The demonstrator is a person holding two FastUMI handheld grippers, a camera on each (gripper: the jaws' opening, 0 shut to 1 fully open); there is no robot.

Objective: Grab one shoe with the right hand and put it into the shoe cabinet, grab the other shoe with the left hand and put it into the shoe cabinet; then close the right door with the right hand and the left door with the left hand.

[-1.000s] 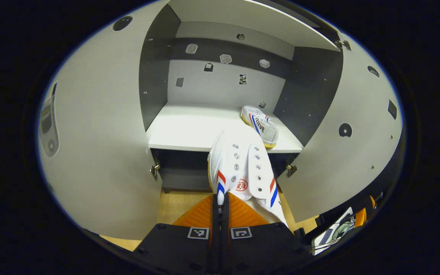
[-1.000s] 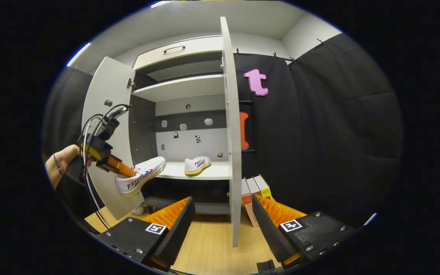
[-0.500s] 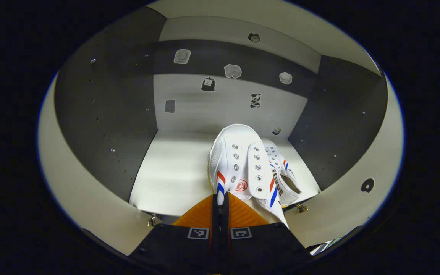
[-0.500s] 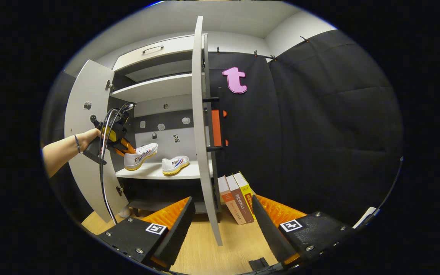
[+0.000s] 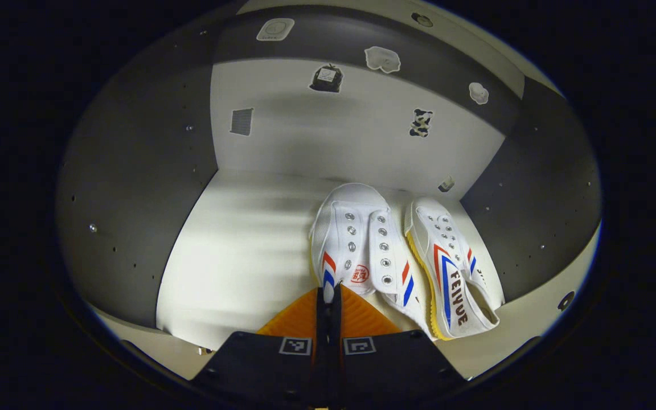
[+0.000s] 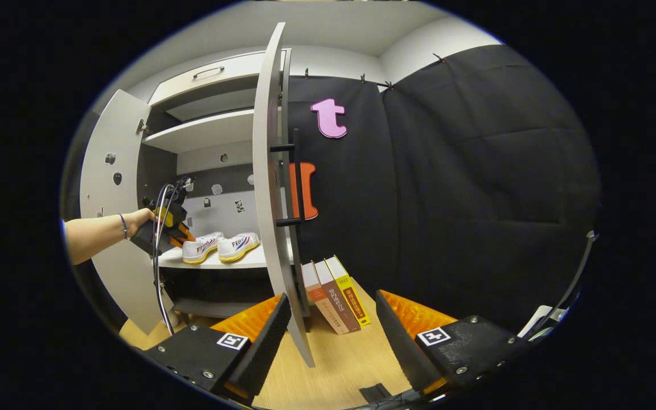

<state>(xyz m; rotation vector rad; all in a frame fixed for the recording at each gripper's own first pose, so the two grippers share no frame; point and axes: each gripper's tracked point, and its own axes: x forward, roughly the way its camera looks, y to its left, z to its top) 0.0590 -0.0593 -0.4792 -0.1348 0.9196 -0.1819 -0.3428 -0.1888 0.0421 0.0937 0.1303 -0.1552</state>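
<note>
Left gripper [image 5: 328,293]: jaws pinch the white canvas shoe [image 5: 356,245]; lower onto grey shelf [image 5: 237,250], then release.
Right gripper [image 6: 328,319]: jaws spread, empty.

Black cloth wall [image 6: 476,171], wooden floor [image 6: 333,364], books [image 6: 333,293] leaning.

**Changes since one second ago**

Left gripper [image 5: 328,293]: now deep inside the shoe cabinet [image 6: 214,122], previously outside its front edge. Held shoe [image 5: 356,245]: formerly over the floor, now over the shelf [image 5: 237,250], just beside the second shoe [image 5: 450,267]. Right gripper [image 6: 328,330]: view swung rightward; right door [image 6: 268,188] now nearer edge-on, books [image 6: 333,293] more exposed.
</note>
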